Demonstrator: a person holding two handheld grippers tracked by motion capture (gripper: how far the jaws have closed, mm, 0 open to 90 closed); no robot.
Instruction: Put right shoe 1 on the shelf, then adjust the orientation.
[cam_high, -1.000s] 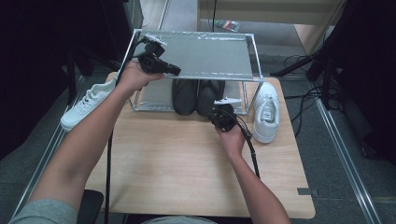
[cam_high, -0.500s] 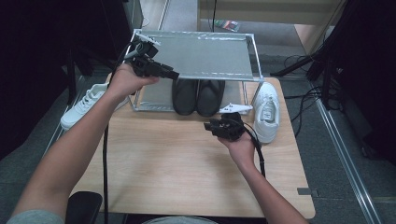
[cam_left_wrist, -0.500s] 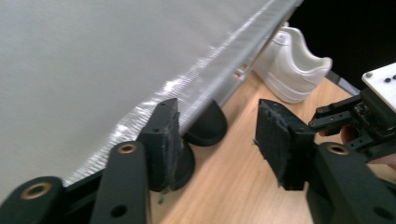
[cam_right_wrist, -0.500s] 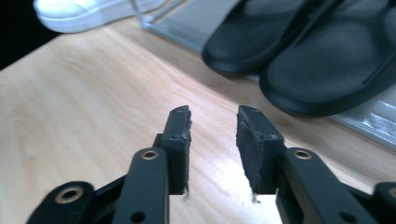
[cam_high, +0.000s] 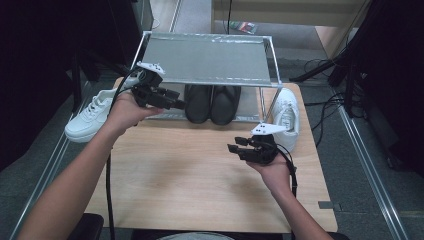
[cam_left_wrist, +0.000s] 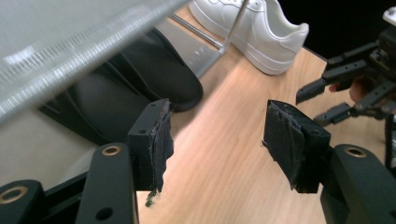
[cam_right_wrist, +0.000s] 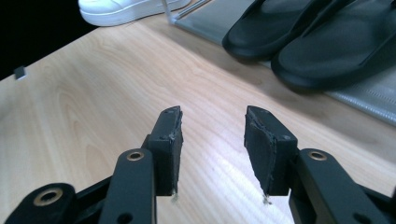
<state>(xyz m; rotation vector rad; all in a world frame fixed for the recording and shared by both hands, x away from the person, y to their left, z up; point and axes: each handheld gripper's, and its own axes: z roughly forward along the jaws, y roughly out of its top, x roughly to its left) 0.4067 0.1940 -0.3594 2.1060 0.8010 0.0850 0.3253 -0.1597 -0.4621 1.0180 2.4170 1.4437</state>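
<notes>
Black slippers (cam_high: 211, 102) sit side by side on the rack's (cam_high: 207, 60) lower shelf, just beyond my left gripper (cam_high: 176, 104), whose jaws have just been opening with nothing between them. My right gripper (cam_high: 234, 149) has likewise been opening, empty, above the counter (cam_high: 190, 175). White sneakers (cam_high: 286, 116) flank the rack.
</notes>
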